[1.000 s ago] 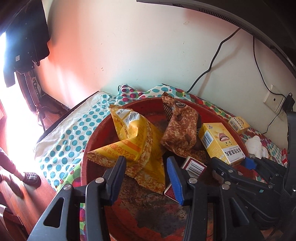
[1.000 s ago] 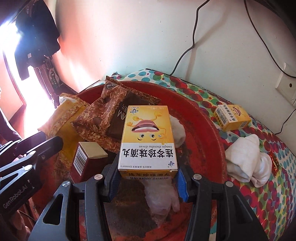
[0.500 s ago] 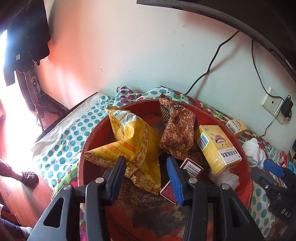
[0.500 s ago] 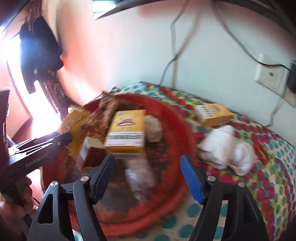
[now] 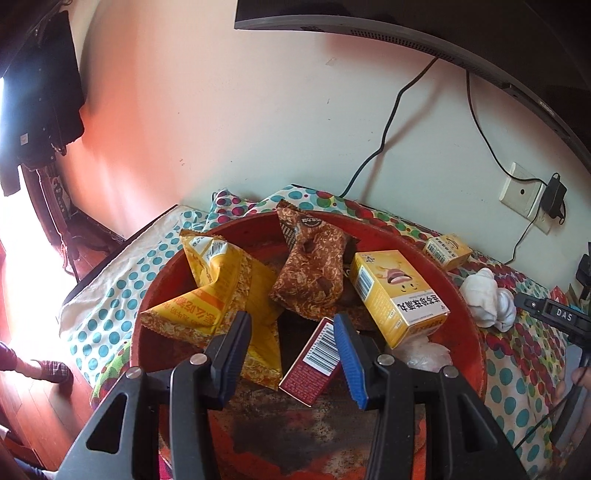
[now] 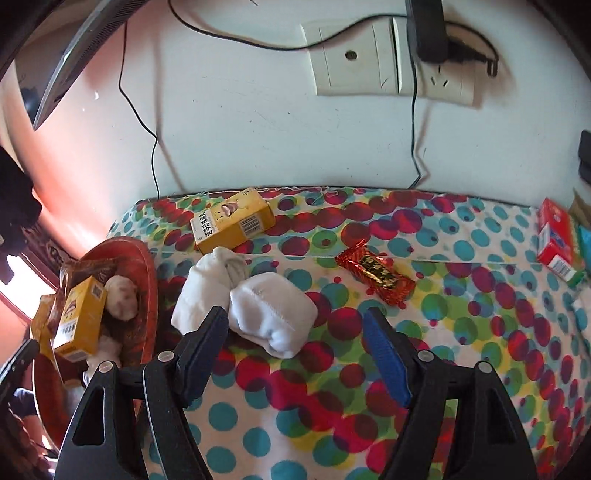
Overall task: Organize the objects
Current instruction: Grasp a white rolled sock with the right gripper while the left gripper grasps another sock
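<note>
A red basin (image 5: 469,317) holds a yellow snack bag (image 5: 218,288), a brown snack bag (image 5: 314,266), a yellow medicine box (image 5: 395,291) and a small dark red box (image 5: 314,362). My left gripper (image 5: 291,354) is open and empty above the basin's near side. My right gripper (image 6: 299,354) is open and empty over the spotted cloth, just in front of white rolled socks (image 6: 255,302). A second yellow box (image 6: 232,225) and a red-gold candy (image 6: 376,271) lie on the cloth. The basin (image 6: 147,280) shows at the left in the right wrist view.
A red and white carton (image 6: 554,236) stands at the far right by the wall. Cables and a wall socket (image 6: 373,55) hang above the cloth. A monitor (image 5: 406,33) is overhead. The table edge and wooden floor (image 5: 33,398) drop off at the left.
My right gripper let go of the yellow medicine box in the basin, opened, and swung right to the white socks. My left gripper stayed open over the basin.
</note>
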A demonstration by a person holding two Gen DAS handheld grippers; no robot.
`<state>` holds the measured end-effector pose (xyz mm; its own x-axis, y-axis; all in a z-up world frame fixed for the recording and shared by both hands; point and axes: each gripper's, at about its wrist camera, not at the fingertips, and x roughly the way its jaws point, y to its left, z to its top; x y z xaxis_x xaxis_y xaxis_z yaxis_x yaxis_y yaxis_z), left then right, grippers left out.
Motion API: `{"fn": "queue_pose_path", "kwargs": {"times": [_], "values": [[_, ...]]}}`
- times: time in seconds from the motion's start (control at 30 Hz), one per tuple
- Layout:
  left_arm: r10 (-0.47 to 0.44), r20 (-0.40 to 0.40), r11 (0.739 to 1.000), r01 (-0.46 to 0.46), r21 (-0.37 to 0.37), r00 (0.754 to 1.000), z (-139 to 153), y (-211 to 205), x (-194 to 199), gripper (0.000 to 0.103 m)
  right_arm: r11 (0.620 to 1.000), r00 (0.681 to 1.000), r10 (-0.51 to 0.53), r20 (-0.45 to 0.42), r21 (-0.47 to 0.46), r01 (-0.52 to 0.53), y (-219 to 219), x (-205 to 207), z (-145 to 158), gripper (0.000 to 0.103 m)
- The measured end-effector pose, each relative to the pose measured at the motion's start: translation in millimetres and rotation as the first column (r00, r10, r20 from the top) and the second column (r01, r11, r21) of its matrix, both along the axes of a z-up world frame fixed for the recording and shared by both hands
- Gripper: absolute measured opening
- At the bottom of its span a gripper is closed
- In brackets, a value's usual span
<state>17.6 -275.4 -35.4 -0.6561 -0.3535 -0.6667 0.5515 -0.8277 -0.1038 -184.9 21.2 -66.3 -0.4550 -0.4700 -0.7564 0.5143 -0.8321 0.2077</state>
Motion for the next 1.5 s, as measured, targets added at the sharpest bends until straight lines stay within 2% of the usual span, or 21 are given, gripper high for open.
{"fn": "queue_pose_path", "kwargs": {"times": [0.1,0.23,0.3,0.33,0.37,0.5,0.6,0.7,0.8,0.87,0.97,1.07,1.17,1.2,1.27,1.33,1.4,1.47,1.5], "values": [[-0.029,0.021,0.999,0.03,-0.029,0.999,-2.5,11.1,-6.1,0.051,1.0,1.0,0.011,0.017,-0.011,-0.011,-12.8,-1.8,-8.4,0.074],[-0.061,0.055,0.996,0.064,-0.059,0.997,-7.1,23.6,-13.1,0.053,1.0,1.0,0.02,0.001,0.024,-0.02,-28.6,-4.2,-18.5,0.073],[-0.07,0.062,0.995,0.075,-0.073,0.996,-8.6,28.8,-14.9,0.053,0.999,1.0,0.018,0.004,0.026,-0.018,-32.6,-7.4,-23.8,0.068],[-0.074,0.063,0.993,0.08,-0.084,0.995,-8.9,31.3,-15.5,0.053,0.999,1.0,0.025,0.006,0.021,-0.025,-33.2,-9.3,-25.7,0.058],[-0.077,0.065,0.993,0.083,-0.09,0.995,-9.1,32.8,-16.1,0.053,0.999,0.999,0.038,0.011,0.011,-0.038,-33.7,-10.4,-26.8,0.054],[-0.085,0.082,0.99,0.093,-0.101,0.993,-10.9,36.8,-18.0,0.054,0.996,0.996,0.075,-0.049,0.048,-0.073,-35.0,2.2,-20.7,0.05],[-0.094,0.071,0.99,0.101,-0.098,0.993,-7.9,38.9,-16.6,0.054,0.997,0.994,0.069,-0.086,0.038,-0.066,-12.0,15.4,-11.4,0.05],[-0.119,0.059,0.988,0.125,-0.095,0.991,-3.1,44.2,-16.4,0.056,1.0,0.992,0.023,-0.121,0.018,-0.021,31.8,27.4,-3.5,0.05],[-0.159,0.05,0.982,0.163,-0.099,0.986,5.9,55.7,-19.8,0.057,0.999,0.991,-0.007,-0.137,0.03,0.011,72.8,38.9,-4.8,0.05],[-0.197,0.027,0.977,0.199,-0.076,0.98,15.3,64.7,-24.5,0.062,0.999,0.99,-0.025,-0.139,0.034,0.03,97.2,43.4,-8.2,0.05],[-0.299,0.032,0.951,0.301,-0.077,0.954,33.6,89.4,-43.7,0.064,0.999,0.994,-0.051,-0.098,0.002,0.052,122.2,43.2,-18.1,0.05],[-0.413,0.072,0.904,0.418,-0.086,0.908,47.6,119.1,-75.4,0.07,0.997,0.996,-0.071,-0.061,-0.033,0.069,139.4,43.5,-26.9,0.051],[-0.504,0.156,0.85,0.52,-0.083,0.849,49.2,145.9,-113.3,0.07,0.996,0.995,-0.074,-0.061,-0.059,0.071,143.1,44.0,-25.1,0.051],[-0.514,0.203,0.84,0.536,-0.078,0.834,44.9,153.8,-128.8,0.07,0.997,0.996,-0.068,-0.052,-0.052,0.065,140.4,43.3,-26.4,0.051],[-0.534,0.253,0.827,0.561,-0.043,0.807,33.8,162.4,-152.9,0.07,0.997,0.996,-0.063,-0.057,-0.037,0.061,137.1,43.4,-26.6,0.052],[-0.518,0.323,0.837,0.547,0.001,0.792,16.6,167.6,-178.7,0.07,0.998,0.997,-0.054,-0.058,-0.032,0.052,135.4,44.1,-27.5,0.052],[-0.533,0.35,0.831,0.554,0.045,0.77,3.7,172.3,-195.9,0.07,0.998,0.997,-0.054,-0.047,-0.047,0.052,137.1,42.5,-28.7,0.053],[-0.497,0.394,0.848,0.529,0.031,0.773,-7.1,177.1,-210.1,0.07,0.996,0.998,-0.057,-0.032,-0.067,0.055,141.0,40.4,-30.4,0.053],[-0.501,0.401,0.845,0.533,0.035,0.767,-11.0,178.3,-213.4,0.07,0.995,0.998,-0.057,-0.023,-0.08,0.055,142.4,39.3,-31.1,0.053]]}}
